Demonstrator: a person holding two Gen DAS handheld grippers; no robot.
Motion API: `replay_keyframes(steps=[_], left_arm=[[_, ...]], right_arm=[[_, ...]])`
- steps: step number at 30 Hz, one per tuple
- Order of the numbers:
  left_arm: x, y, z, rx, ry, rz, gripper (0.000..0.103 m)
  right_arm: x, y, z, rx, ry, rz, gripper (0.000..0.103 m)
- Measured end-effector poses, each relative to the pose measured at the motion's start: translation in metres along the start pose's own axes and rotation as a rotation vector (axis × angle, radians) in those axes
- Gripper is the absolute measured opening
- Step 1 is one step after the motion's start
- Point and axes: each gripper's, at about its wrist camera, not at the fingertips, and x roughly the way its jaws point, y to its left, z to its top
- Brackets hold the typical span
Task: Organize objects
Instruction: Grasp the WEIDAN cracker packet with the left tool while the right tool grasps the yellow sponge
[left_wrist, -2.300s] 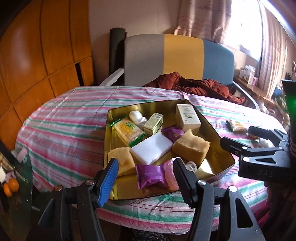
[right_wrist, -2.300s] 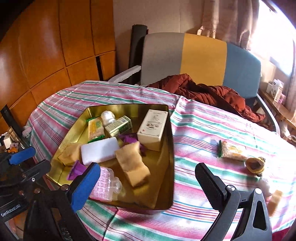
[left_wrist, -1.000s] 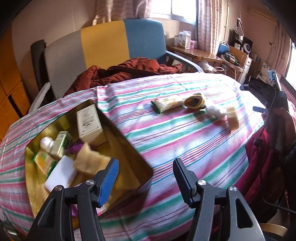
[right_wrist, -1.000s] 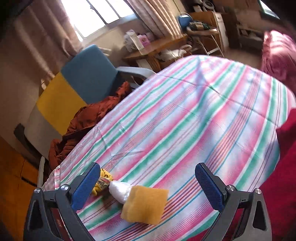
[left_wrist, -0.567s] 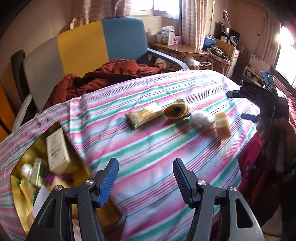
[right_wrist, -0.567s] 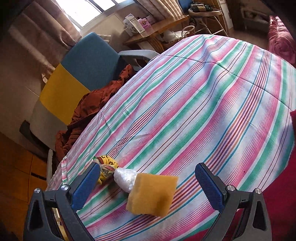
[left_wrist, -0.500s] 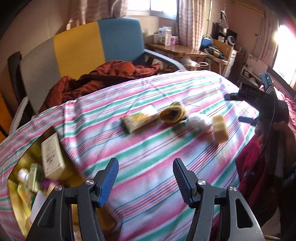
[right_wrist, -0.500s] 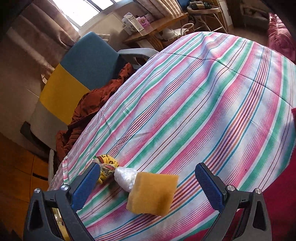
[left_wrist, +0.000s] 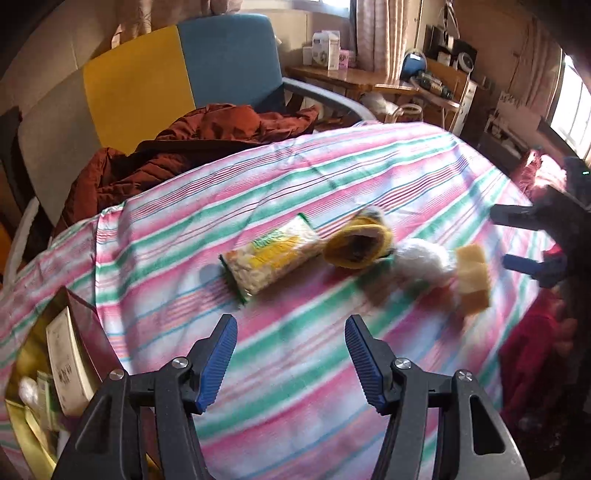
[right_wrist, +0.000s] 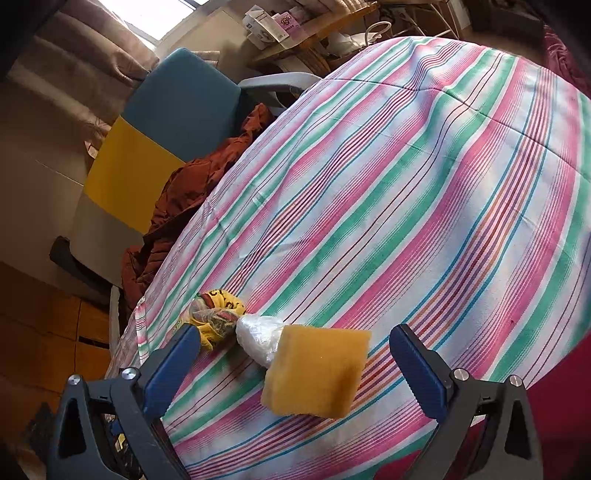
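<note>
Several loose objects lie in a row on the striped tablecloth (left_wrist: 295, 184): a green-edged snack packet (left_wrist: 269, 258), a yellow wrapped item (left_wrist: 356, 245), a white plastic-wrapped lump (left_wrist: 421, 264) and a yellow sponge (left_wrist: 472, 275). My left gripper (left_wrist: 290, 354) is open and empty, just short of the snack packet. My right gripper (right_wrist: 295, 365) is open, with the yellow sponge (right_wrist: 317, 373) between its fingers, untouched; the white lump (right_wrist: 258, 338) and yellow item (right_wrist: 216, 319) lie behind it. The right gripper also shows in the left wrist view (left_wrist: 517, 240). The gold tin (left_wrist: 33, 424) holding sorted items is at lower left.
A yellow, blue and grey chair (left_wrist: 166, 81) with a rust-red jacket (left_wrist: 192, 147) stands behind the table. A cluttered wooden desk (left_wrist: 388, 81) is at the back right. Red fabric (left_wrist: 532, 354) lies past the table's right edge. A cream box (left_wrist: 64, 365) stands in the tin.
My left gripper has swung right from the tin toward the loose objects, closing on the snack packet. My right gripper has eased closer to the yellow sponge. Both stayed open.
</note>
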Motion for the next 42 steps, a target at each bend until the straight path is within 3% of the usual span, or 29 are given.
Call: replay_keyframes(steps=[4, 7, 14, 22, 24, 27, 28, 30, 32, 35, 42], left_arm=[[0.025, 0.004, 0.023, 0.092, 0.052, 0.035, 0.062], [0.047, 0.001, 0.037, 0.175, 0.105, 0.048, 0.072], [0.094, -0.006, 0.051, 0.317, 0.168, 0.065, 0.073], [0.113, 0.008, 0.056, 0.239, 0.173, -0.036, 0.071], [0.115, 0.015, 0.058, 0.189, 0.187, -0.077, 0.066], [0.110, 0.018, 0.057, 0.155, 0.172, -0.062, 0.049], [0.109, 0.018, 0.055, 0.147, 0.173, -0.058, 0.048], [0.104, 0.017, 0.050, 0.139, 0.167, -0.052, 0.047], [0.098, 0.015, 0.042, 0.125, 0.160, -0.048, 0.046], [0.086, 0.014, 0.029, 0.074, 0.155, -0.050, 0.046], [0.039, 0.009, 0.006, -0.027, 0.093, -0.096, 0.046]], right_arm=[[0.002, -0.001, 0.001, 0.010, 0.014, 0.019, 0.103], [0.003, -0.002, 0.001, 0.020, 0.026, 0.038, 0.103], [0.006, -0.004, 0.001, 0.042, 0.057, 0.063, 0.103], [0.015, -0.006, 0.002, 0.044, 0.091, 0.032, 0.103], [0.018, -0.007, 0.001, 0.044, 0.104, 0.025, 0.103], [0.021, -0.007, 0.001, 0.036, 0.113, -0.003, 0.103], [0.022, -0.008, 0.002, 0.035, 0.118, -0.008, 0.102], [0.026, -0.007, 0.001, 0.018, 0.135, -0.029, 0.095], [0.032, -0.004, -0.002, -0.016, 0.161, -0.058, 0.073], [0.036, 0.003, -0.005, -0.074, 0.172, -0.094, 0.060], [0.028, 0.012, -0.004, -0.139, 0.116, -0.112, 0.058]])
